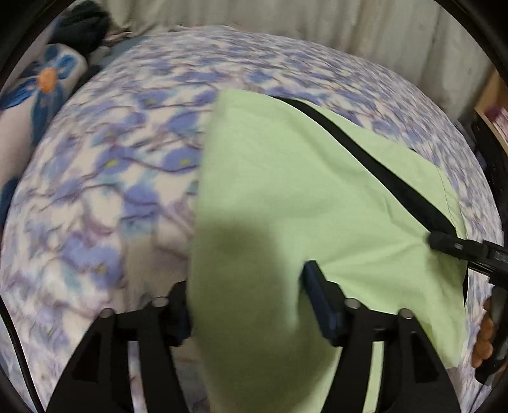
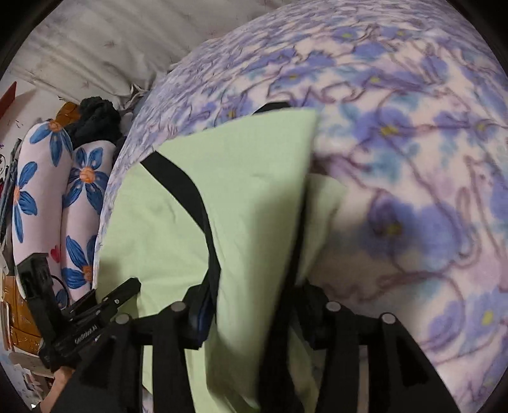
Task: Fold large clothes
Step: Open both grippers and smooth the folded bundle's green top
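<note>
The left gripper [image 1: 244, 305] stands with its jaws apart over the near edge of the bed, a fold of the light green garment [image 1: 311, 197] bulging up between its fingers [image 1: 320, 305]. The right-hand finger touches the cloth; the other is partly hidden behind it, so a firm pinch cannot be told. The right gripper [image 2: 254, 314] likewise has its jaws parted, with green cloth and a black strap [image 2: 190, 197] running between them; whether the pads press it is unclear. The garment lies spread across the near part of the bed on the blue-flowered blanket [image 1: 111, 178]. Beyond it, at the bed's far corner, lie flowered pillows [image 2: 47, 190] and a dark bundle of cloth [image 2: 95, 117] beside a pale curtain [image 1: 349, 28].
</note>
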Motion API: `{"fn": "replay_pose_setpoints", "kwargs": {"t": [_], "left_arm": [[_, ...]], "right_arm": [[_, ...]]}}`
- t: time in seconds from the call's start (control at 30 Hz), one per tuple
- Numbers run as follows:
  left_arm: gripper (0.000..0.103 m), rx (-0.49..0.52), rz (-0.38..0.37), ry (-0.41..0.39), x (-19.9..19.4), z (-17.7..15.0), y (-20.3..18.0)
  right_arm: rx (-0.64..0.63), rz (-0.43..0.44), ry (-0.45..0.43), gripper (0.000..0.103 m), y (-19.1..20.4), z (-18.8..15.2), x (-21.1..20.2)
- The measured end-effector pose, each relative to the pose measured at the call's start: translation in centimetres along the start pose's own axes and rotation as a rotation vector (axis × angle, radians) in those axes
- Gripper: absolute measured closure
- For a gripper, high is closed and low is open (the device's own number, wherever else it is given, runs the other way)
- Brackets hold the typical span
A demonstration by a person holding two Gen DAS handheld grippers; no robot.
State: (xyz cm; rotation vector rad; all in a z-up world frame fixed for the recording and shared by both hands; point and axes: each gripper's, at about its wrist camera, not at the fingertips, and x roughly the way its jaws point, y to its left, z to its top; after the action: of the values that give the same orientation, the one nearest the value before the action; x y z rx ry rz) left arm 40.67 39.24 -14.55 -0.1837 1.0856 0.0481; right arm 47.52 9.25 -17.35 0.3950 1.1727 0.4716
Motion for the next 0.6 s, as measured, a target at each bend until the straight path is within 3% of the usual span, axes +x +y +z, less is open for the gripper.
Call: {"fn": "replay_pose_setpoints", "kwargs": {"t": [0.13,0.2,0.27,0.33,0.4,0.47,0.6], "left_arm": [[0.039,0.024,0.111,-0.057,-2.8,-1.0,0.3],[0.042,0.004,0.12,-0.098,-4.6,-1.7,0.5],[0.063,-0.016,0.086,-0.128,-6.2,-2.5,0.4],[0.078,-0.023,0.057,-0.13,-7.1,-3.3,-0.3],[0.09,-0.009,0.042,-0.123,-7.1,-4.1,-1.1],[0.093,0.016,0.041,-0.109,-6.6,-4.8,-2.3],[0.095,0.028,0.057,-0.09,-5.1,-5.5,-3.9]], "right_arm": [[-0.097,-0.072,-0.065,0.058,1.3,-1.5,-3.5],[-0.145,-0.086,-0.119,0.058,2.3,-2.5,-5.2],[-0.201,-0.094,-0.177,0.058,3.6,-3.6,-6.6],[-0.258,-0.096,-0.201,0.059,5.4,-5.0,-7.2],[-0.306,-0.081,-0.194,0.064,6.5,-6.0,-6.9],[-0.343,-0.084,-0.159,0.086,7.3,-6.6,-5.6],[-0.335,-0.122,-0.122,0.09,6.7,-6.8,-3.3]]}}
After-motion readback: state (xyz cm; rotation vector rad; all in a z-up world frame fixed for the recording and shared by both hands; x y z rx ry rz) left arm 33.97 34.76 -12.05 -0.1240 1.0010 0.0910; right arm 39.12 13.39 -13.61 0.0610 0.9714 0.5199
